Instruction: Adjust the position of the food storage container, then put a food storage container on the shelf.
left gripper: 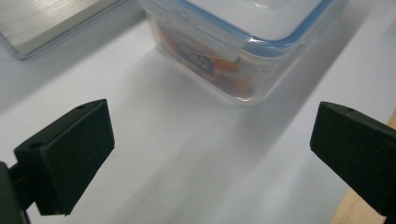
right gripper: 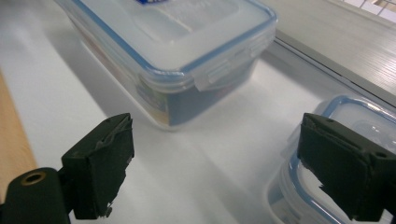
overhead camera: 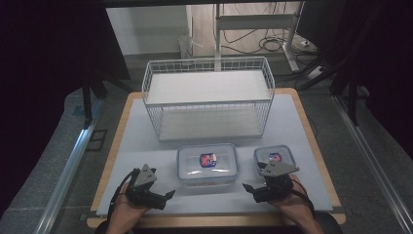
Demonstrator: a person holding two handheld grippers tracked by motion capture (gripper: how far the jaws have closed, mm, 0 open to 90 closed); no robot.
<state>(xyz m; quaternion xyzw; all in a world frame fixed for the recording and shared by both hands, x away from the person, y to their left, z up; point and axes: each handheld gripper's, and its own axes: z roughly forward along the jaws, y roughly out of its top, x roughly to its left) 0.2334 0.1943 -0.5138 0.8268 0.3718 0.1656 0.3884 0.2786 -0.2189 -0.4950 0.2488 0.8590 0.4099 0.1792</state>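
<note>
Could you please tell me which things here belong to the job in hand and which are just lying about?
In the job: large lidded container, small lidded container, left tool and right tool, both open and empty.
Lying about: wire basket shelf, cables on the floor.

The high view looks forward and down over the whole tabletop [overhead camera: 146, 146] from the person's side. Each gripper view sits low, close above the white surface, looking along its own fingers. All three share the large lidded container [overhead camera: 208, 165] [left gripper: 243, 42] [right gripper: 182, 51].
</note>
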